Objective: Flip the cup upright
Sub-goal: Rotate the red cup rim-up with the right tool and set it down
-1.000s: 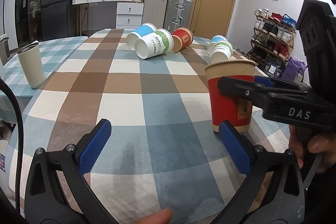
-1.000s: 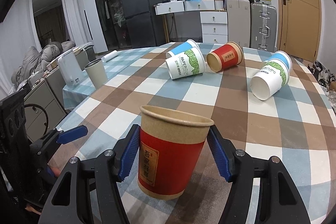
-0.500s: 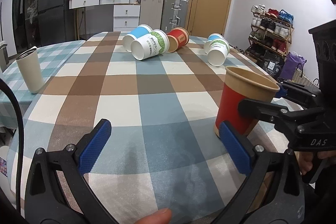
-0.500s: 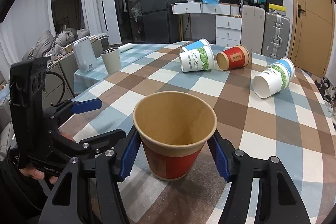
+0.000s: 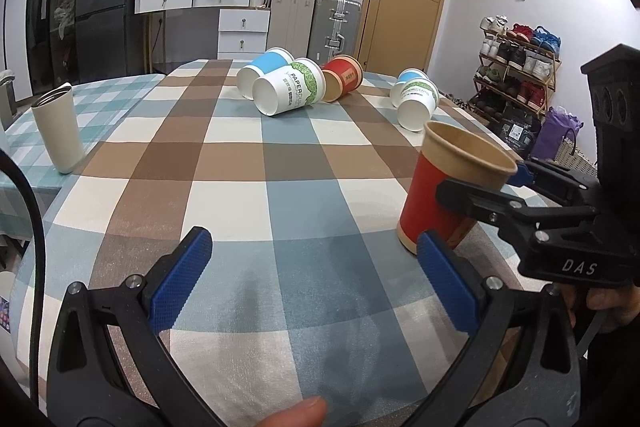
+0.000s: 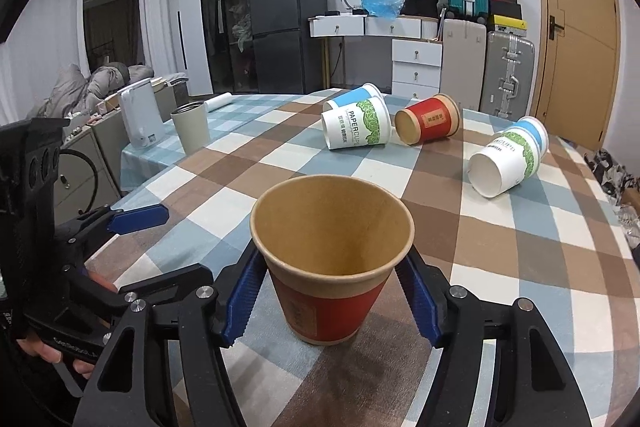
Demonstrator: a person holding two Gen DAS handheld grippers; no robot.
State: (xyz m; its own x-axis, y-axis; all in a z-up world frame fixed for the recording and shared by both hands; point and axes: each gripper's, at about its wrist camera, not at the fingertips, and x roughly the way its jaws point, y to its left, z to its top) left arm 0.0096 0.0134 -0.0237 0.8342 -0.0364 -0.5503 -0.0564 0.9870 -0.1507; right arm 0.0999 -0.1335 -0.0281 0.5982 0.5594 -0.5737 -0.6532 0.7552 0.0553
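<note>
Checked cloth covers the table point(image 6: 520, 267). On it the red cup point(image 6: 332, 267) stands mouth up, clamped between the right gripper's point(image 6: 332, 295) jaws. Left of the cup, the left gripper point(image 5: 316, 279) waits with jaws apart, holding nothing.

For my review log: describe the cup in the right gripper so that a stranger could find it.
On the checked table, look at the near edge, away from the cups lying on their sides. The red cup stands between the right gripper's blue fingers, the only paper cup with its mouth up.
</note>
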